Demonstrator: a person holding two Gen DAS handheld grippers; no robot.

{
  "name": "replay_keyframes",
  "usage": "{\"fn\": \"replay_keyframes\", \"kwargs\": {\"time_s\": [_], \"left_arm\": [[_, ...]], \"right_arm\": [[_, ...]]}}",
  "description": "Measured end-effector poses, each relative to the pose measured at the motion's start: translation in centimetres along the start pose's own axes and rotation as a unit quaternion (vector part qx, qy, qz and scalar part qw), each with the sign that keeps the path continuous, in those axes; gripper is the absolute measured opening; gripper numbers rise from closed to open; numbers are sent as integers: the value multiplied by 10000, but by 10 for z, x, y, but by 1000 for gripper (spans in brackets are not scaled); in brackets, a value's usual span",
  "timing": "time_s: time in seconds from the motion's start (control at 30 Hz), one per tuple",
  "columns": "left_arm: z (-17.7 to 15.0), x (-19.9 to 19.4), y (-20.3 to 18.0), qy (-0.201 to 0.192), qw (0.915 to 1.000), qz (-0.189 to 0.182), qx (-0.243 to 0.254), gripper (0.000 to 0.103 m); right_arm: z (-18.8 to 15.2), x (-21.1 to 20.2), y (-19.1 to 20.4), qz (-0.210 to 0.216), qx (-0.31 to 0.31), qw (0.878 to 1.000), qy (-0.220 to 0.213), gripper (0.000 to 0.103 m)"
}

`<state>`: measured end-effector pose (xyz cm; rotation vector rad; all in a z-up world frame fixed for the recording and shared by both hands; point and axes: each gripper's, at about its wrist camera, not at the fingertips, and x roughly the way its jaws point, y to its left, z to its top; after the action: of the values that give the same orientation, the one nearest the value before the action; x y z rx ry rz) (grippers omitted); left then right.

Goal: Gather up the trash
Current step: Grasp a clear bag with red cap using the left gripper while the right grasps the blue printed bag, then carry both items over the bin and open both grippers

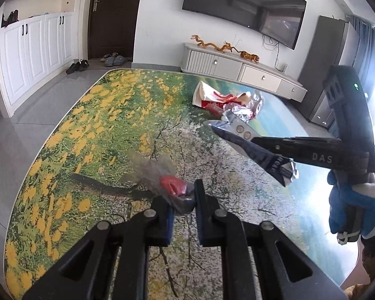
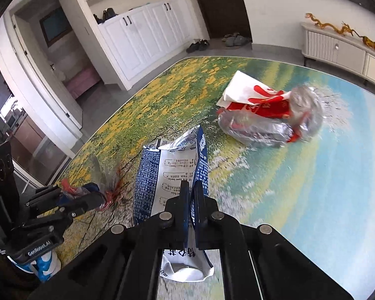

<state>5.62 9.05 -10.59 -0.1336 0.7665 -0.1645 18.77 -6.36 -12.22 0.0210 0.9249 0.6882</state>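
Note:
My left gripper point(image 1: 185, 201) is shut on a clear plastic wrapper with a red part point(image 1: 171, 183) and holds it above the table; it also shows in the right wrist view point(image 2: 97, 195). My right gripper point(image 2: 191, 195) is shut on a blue and white foil pouch point(image 2: 172, 165) and holds it in the air; it also shows in the left wrist view point(image 1: 260, 155). A white and red paper bag point(image 2: 252, 95) and a crumpled silver wrapper point(image 2: 262, 130) lie on the table's far side.
The table point(image 2: 312, 187) has a printed cover of yellow flowers and sky. Beyond it stand a TV cabinet point(image 1: 237, 67) with golden dragon figures, white cupboards point(image 1: 35, 50), a dark door and shoes on the floor.

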Motion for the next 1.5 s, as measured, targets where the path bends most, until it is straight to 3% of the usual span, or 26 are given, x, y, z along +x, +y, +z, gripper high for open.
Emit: {"fn": "replay_keyframes", "kwargs": {"time_s": [0.17, 0.43, 0.6, 0.8, 0.97, 1.13, 1.27, 1.37, 1.5], "left_arm": [[8, -27, -12, -226, 9996, -107, 94, 13], [33, -57, -52, -433, 9966, -601, 362, 12], [48, -58, -103, -406, 9917, -1018, 678, 12], [63, -36, -185, -140, 9792, -1675, 1137, 12], [67, -1, -270, 286, 9618, -2236, 1554, 13], [56, 47, -347, 866, 9447, -2553, 1865, 13], [44, 86, -387, 1281, 9334, -2764, 1898, 13], [34, 109, -409, 1462, 9292, -2745, 1998, 13], [22, 135, -428, 1543, 9306, -2497, 2188, 13]], "right_arm": [[-11, -49, -2, -99, 115, 9989, -454, 3], [-47, -151, -33, -557, 565, 9886, -1280, 3], [-86, -208, -75, -1046, 1074, 9745, -1668, 3], [-145, -261, -132, -1648, 1784, 9501, -1959, 3], [-185, -273, -179, -2011, 2340, 9316, -1920, 3], [-217, -262, -224, -2051, 2862, 9188, -1782, 3], [-236, -250, -257, -2015, 3162, 9125, -1637, 3], [-245, -239, -272, -1991, 3328, 9087, -1545, 3], [-254, -223, -290, -1972, 3495, 9049, -1421, 4]]}}
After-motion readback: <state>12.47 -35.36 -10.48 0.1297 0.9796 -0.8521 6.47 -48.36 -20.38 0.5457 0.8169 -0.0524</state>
